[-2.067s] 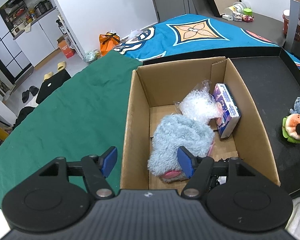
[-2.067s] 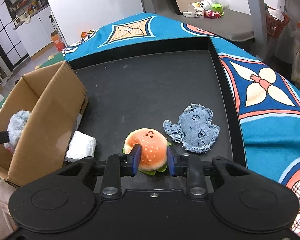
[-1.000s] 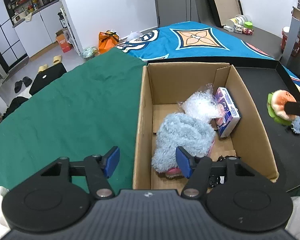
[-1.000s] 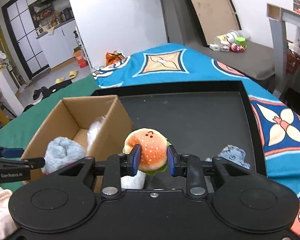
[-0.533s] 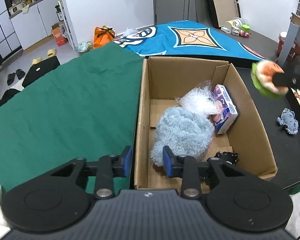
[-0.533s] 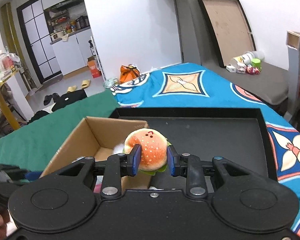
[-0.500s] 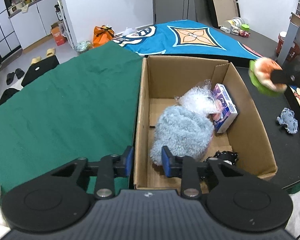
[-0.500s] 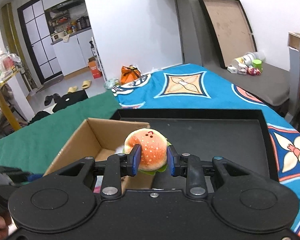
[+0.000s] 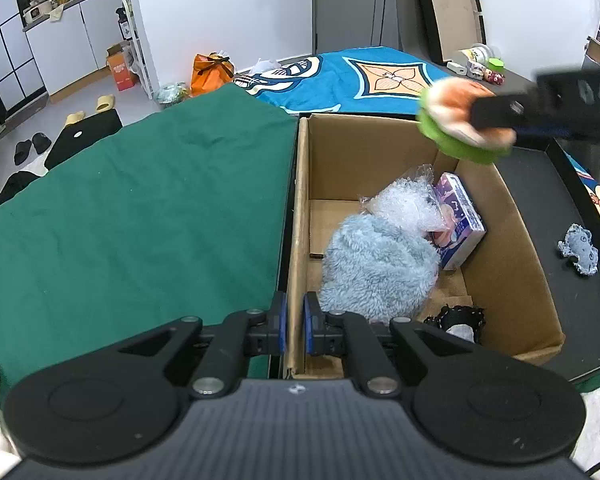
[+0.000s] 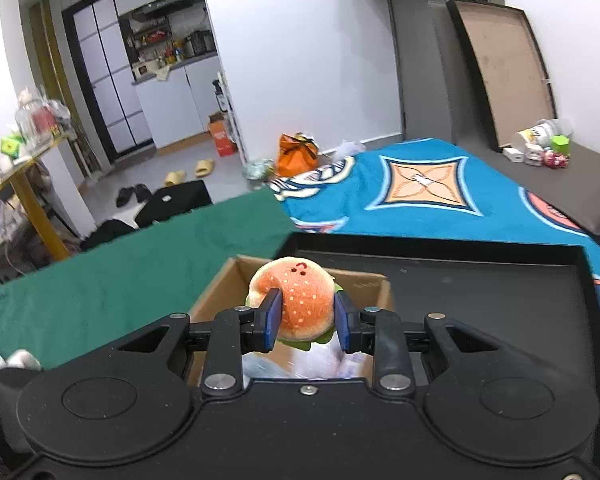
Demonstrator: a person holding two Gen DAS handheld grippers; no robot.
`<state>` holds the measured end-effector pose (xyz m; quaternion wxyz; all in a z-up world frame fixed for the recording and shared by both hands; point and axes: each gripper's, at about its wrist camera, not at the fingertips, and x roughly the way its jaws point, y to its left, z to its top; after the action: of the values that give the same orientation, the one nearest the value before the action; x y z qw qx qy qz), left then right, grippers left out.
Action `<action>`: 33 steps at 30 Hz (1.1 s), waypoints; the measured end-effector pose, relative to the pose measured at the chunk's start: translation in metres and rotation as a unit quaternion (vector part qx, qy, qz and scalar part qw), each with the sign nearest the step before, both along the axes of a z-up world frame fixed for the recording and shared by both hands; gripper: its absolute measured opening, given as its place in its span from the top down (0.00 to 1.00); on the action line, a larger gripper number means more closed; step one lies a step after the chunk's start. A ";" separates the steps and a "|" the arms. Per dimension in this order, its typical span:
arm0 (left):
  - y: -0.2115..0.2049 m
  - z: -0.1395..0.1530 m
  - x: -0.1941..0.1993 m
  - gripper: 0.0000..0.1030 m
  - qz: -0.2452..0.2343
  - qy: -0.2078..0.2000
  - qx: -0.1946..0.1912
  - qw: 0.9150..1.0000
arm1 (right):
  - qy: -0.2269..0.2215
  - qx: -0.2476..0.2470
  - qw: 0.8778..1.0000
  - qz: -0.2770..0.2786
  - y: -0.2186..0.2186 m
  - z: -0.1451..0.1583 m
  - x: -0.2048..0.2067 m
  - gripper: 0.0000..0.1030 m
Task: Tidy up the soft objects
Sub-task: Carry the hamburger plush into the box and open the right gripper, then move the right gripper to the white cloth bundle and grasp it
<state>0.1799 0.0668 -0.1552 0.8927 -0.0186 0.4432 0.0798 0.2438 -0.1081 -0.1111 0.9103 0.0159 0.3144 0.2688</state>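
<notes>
My right gripper [image 10: 307, 322] is shut on a plush hamburger toy [image 10: 298, 300] and holds it in the air above the far right corner of the open cardboard box [image 9: 380, 148]; the toy also shows in the left wrist view [image 9: 456, 118]. My left gripper [image 9: 294, 326] is shut on the box's near left wall [image 9: 296, 248]. Inside the box lie a fluffy light-blue plush [image 9: 376, 268], a clear bubble-wrap bag [image 9: 404, 204], a small purple-and-white carton [image 9: 458, 220] and a black lacy item [image 9: 458, 318].
The box stands at the left end of a black tray [image 9: 580, 216] [image 10: 480, 280]. A small blue denim plush [image 9: 579, 245] lies on the tray right of the box. A green cloth [image 9: 120, 220] covers the table at left, a blue patterned cloth [image 10: 420, 188] behind.
My right gripper lifted the hamburger off the tray and carried it left over the box. My left gripper closed from wide open onto the box's left wall.
</notes>
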 end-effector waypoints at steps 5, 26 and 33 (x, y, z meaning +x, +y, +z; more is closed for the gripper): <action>0.002 0.000 -0.001 0.92 -0.001 0.000 -0.004 1.000 | 0.011 0.003 1.000 0.021 0.017 0.002 -0.004 0.38; -0.006 0.010 0.004 0.88 0.014 0.006 0.006 1.000 | 0.044 -0.027 0.999 -0.001 -0.015 -0.014 -0.022 0.27; -0.010 0.010 0.008 0.82 0.014 0.015 0.011 1.000 | 0.045 -0.029 0.999 -0.012 -0.031 -0.018 -0.024 0.25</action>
<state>0.1880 0.0571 -0.1450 0.8850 -0.0140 0.4550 0.0976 0.2193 -0.1390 -0.1288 0.8986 0.0052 0.3622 0.2475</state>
